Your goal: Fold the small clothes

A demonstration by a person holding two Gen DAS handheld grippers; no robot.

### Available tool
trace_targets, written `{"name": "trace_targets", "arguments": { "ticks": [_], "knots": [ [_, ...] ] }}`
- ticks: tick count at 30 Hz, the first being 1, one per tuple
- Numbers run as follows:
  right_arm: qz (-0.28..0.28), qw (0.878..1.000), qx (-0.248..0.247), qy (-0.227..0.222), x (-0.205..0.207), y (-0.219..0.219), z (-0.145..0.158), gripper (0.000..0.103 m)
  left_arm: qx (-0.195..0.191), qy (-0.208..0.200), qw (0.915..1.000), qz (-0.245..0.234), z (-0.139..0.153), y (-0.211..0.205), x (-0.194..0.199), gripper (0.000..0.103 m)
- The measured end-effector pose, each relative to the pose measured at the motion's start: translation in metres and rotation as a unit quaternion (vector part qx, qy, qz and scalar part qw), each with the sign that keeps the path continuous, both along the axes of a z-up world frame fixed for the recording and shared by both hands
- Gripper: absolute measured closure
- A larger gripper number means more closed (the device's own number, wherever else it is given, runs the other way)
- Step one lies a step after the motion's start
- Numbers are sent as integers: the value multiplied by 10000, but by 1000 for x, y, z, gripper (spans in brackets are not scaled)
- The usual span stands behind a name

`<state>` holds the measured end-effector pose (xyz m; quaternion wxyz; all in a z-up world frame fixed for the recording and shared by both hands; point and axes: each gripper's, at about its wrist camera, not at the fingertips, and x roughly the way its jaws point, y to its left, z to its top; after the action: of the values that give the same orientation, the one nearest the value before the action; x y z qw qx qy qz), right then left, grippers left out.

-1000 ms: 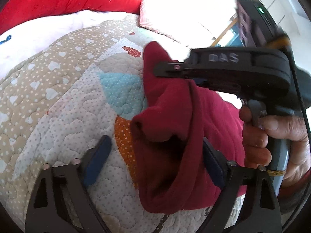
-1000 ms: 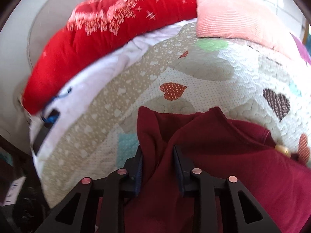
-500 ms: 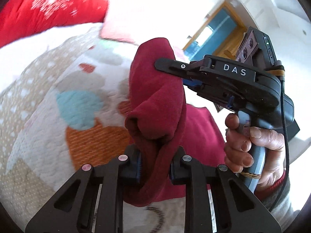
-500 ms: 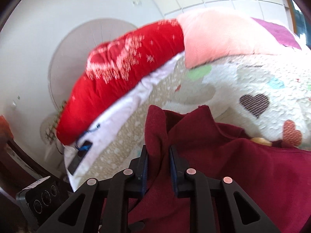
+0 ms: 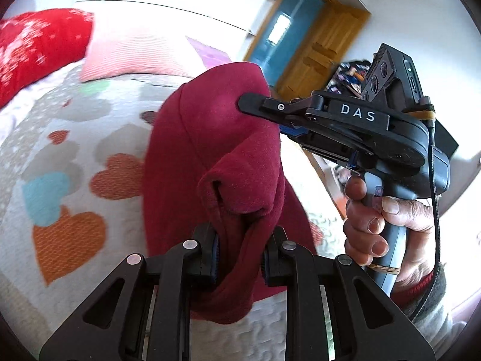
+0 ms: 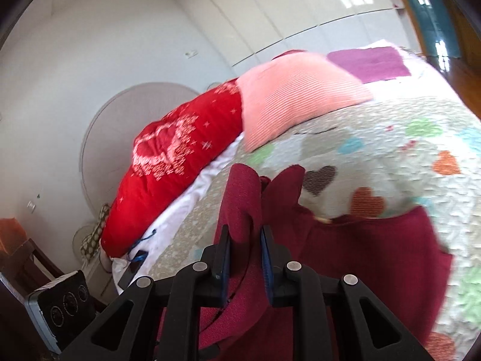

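**A:** What do your fingers hold at this moment?

**B:** My left gripper (image 5: 240,258) is closed on a bunch of the dark red garment (image 5: 216,156). Its jaws were closing just now, and the cloth is pressed between the pads. My right gripper (image 6: 245,258) is also nearly closed, with a ridge of the same garment standing up between its pads. In the left view I see it at about 2 o'clock, pinching the upper edge of the cloth.

**A:** Where is the garment?

**B:** Part of it hangs in the air between my two grippers. The rest lies on the heart quilt (image 6: 390,138) of the bed, toward 4 o'clock in the right view. A red pillow (image 6: 180,162) and a pink pillow (image 6: 294,96) are well apart from it, around 11 and 12 o'clock.

**A:** How much of the folding is done?

**B:** I think very little. The garment is bunched and wrinkled, and I see no flat, clean fold. What remains, in my opinion: to spread it on the quilt, fold it over, and smooth it.
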<state>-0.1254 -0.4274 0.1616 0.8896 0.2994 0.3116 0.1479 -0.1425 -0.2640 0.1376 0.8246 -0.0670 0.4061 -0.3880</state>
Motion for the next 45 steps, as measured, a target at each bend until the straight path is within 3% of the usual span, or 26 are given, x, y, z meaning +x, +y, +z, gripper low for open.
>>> {"name": "trace_targets", "arguments": {
  "ticks": [6,12,17,21,23,26,27,28,29,32,34,38,40,41,43,45],
  "knots": [
    [-432,9989,166,123,-32,-49,-23,87,338,-19,9986,-418,-17,-51,-13,84],
    [-826,9950,168,544,-53,-85,-64,88,701,106,9958,-573,-46,-86,-10,84],
    [-1118,9878,-335,1029,-53,-98,-94,89,960,122,9935,-596,-49,-104,-21,84],
    [-1138,9877,-20,1073,-58,-108,-101,89,934,207,9928,-715,-38,-96,-28,77],
    [-1198,9873,92,1036,-64,-110,-94,84,676,478,9920,-955,-30,-84,-30,62],
    [-1203,9885,199,892,-81,-109,-76,62,518,450,9899,-1242,-22,-66,-43,58],
    [-1138,9897,296,816,-85,-106,-70,45,570,323,9899,-1255,-19,-60,-47,58],
    [-1077,9906,390,753,-90,-103,-66,35,643,181,9900,-1242,-16,-54,-49,58],
    [-999,9912,459,734,-95,-99,-62,34,713,88,9901,-1206,-15,-49,-50,57],
    [-743,9928,466,821,-104,-82,-58,34,800,-115,9920,-973,-16,-32,-42,57],
    [-637,9927,446,923,-106,-72,-62,34,789,9,9935,-816,-21,-28,-36,58],
    [-723,9863,347,1441,-98,-59,-83,34,852,89,9921,-912,-35,-38,-28,58],
    [-697,9855,505,1459,-99,-54,-93,34,949,150,9907,-968,-44,-45,-32,57],
    [-646,9860,536,1438,-99,-52,-95,37,981,218,9902,-970,-50,-46,-34,57],
    [-594,9891,113,1344,-97,-40,-95,69,978,311,9902,-949,-56,-44,-38,58],
    [-612,9874,-660,1305,-97,-30,-90,79,957,337,9900,-978,-53,-43,-38,58]
  ]
}}
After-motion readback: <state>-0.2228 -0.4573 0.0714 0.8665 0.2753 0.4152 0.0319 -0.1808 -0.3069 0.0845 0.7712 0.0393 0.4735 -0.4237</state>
